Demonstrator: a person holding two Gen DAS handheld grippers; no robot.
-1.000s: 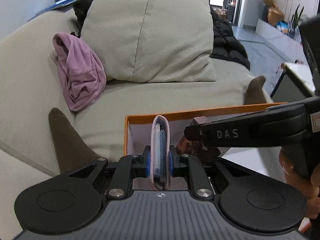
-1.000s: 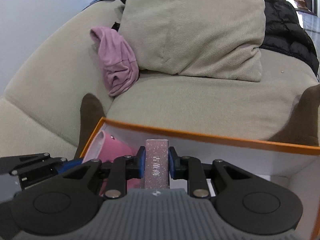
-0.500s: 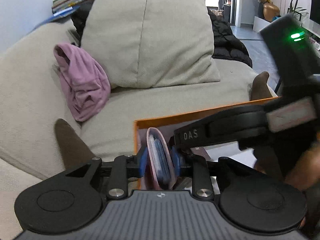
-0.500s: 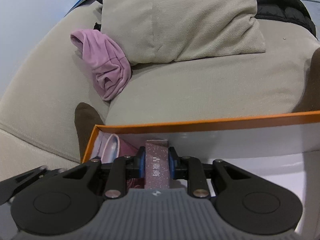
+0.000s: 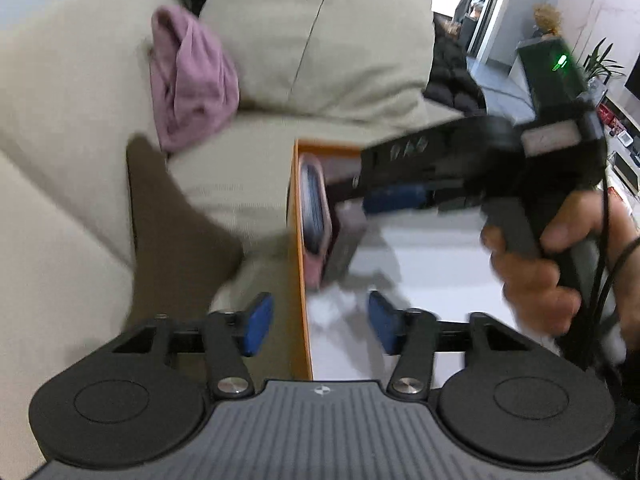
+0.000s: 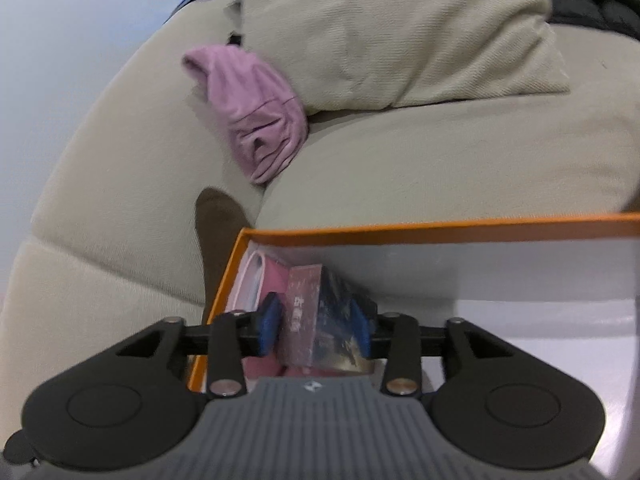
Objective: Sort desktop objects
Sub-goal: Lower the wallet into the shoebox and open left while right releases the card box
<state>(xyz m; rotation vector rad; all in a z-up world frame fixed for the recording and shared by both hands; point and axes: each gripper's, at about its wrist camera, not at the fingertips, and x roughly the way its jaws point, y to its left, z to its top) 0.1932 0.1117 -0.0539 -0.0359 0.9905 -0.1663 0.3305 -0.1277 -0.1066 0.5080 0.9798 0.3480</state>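
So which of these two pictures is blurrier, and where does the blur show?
Left wrist view: blurrier, motion smear across the orange box, pink card holder and right tool. Right wrist view: milder softness, the glittery box still readable; fisheye bending in both.

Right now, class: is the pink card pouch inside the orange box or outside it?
Inside. The pink card pouch stands on edge against the orange box's left wall, beside the dark packet.
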